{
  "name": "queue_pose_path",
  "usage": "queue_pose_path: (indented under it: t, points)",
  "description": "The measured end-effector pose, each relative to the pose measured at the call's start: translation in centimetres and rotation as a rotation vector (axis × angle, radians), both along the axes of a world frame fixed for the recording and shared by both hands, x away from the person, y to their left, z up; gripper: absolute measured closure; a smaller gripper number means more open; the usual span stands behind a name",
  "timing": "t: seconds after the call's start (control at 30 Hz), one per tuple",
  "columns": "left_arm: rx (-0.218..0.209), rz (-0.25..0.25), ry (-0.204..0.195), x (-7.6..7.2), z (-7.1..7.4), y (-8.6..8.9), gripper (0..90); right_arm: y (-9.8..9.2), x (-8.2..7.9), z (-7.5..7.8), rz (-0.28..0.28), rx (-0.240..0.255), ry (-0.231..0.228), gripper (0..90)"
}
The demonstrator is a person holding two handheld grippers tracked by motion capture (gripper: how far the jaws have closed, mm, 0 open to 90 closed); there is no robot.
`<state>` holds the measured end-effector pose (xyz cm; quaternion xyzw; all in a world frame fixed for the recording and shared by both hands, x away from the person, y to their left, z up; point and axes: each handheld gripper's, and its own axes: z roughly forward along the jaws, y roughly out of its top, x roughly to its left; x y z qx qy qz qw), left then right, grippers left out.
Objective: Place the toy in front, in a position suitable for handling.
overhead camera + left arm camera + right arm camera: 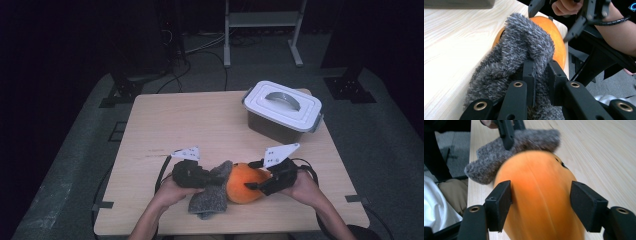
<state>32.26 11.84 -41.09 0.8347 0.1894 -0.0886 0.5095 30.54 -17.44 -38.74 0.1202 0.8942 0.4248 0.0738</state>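
At the near table edge (150,220):
Left gripper (539,75): pinching a fold of the grey fuzzy cloth (519,57), draping it against the fruit, likely for wiping.
Right gripper (541,202): clamping the orange papaya-like fruit (541,195), seemingly steadying it.
Lidded container (283,110): sitting well apart, far right.

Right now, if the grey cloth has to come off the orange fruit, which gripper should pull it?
Left. The left gripper is shut on the cloth, which drapes against the fruit. The right gripper has a jaw on each side of the fruit, so it probably steadies it.
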Motion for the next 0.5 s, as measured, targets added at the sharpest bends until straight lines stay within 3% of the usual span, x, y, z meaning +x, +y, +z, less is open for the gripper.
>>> queue_pose_path:
  t: [0.07, 0.13, 0.3, 0.37, 0.5]
  points:
    - [0.007, 0.0, 0.001, 0.0, -0.1, -0.1, 78.8, 0.8, -0.3, -0.2, 0.0, -0.04, -0.021, 30.8]
    - [0.008, 0.008, 0.009, 0.1, -0.4, 0.0, 78.8, 1.3, -0.2, -0.7, -0.019, -0.047, -0.018, 33.6]
    - [0.002, 0.008, 0.019, 0.1, -0.4, 0.1, 78.9, 1.8, -0.5, -0.9, -0.008, -0.074, -0.07, 54.7]
    - [-0.002, 0.006, 0.011, 0.1, -0.1, 0.3, 78.8, 1.7, -0.6, -0.8, 0.001, -0.052, -0.074, 59.0]
    - [-0.021, 0.008, -0.024, -0.1, 1.3, 0.7, 78.8, 1.8, -0.4, -0.8, 0.023, 0.04, -0.049, 62.2]
